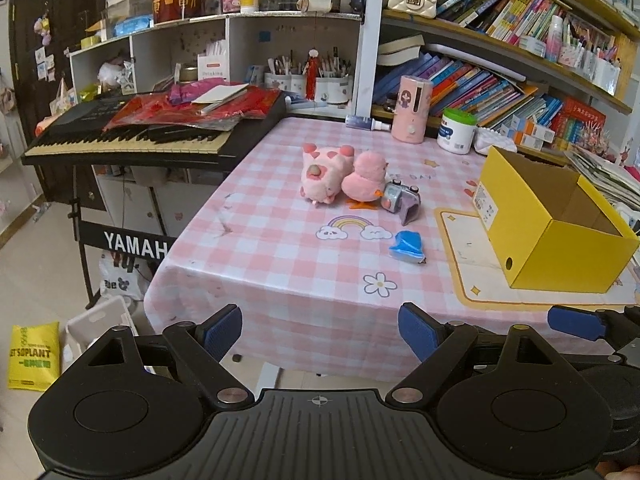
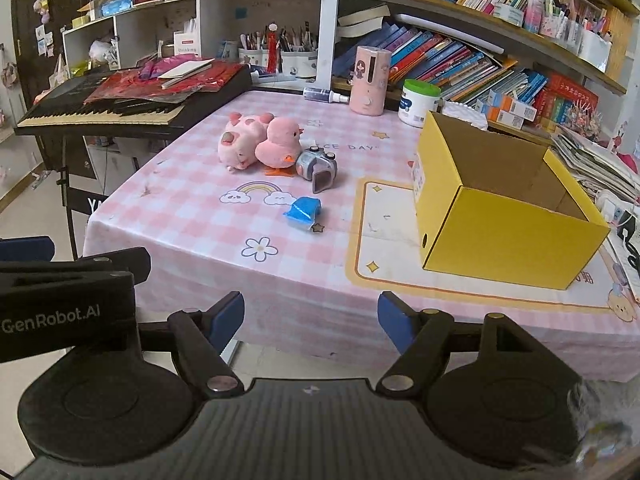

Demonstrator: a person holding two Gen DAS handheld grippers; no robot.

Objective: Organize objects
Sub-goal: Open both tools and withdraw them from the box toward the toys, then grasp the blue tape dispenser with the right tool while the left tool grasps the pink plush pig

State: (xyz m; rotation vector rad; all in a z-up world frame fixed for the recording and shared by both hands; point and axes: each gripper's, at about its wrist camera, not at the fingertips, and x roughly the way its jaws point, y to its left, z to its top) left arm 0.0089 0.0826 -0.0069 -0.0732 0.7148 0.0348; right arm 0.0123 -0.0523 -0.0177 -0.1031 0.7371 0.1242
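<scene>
Pink-and-white checked cloth covers the table [image 1: 280, 248], printed with a rainbow, a flower and the words "CE DAY" partly legible in the right wrist view. At table centre stand four items in a loose group: a pink plush pig [image 1: 324, 174] lying on its side, a pink plush chick [image 1: 366, 176] touching it at 3 o'clock, a grey-purple toy camera [image 1: 402, 200] just beside the chick at 4 o'clock, and a blue packet [image 1: 408, 248] near the camera at 6 o'clock. A yellow cardboard box [image 1: 560, 256], open-topped with nothing visible inside, sits on a white-and-yellow mat at 3 o'clock of the group, well apart from it.

Left gripper [image 1: 320, 336]: jaws spread wide, nothing between the blue pads, held off the near table edge. Right gripper [image 2: 312, 322]: jaws apart, nothing between them, likewise short of the table.

Legible markings: "YAMAH" on the keyboard stand [image 1: 134, 242]; "GenRobot.AI" on the left gripper's housing in the right wrist view; "LET'SOPLANT" on a yellow bag [image 1: 34, 354] on the floor.
</scene>
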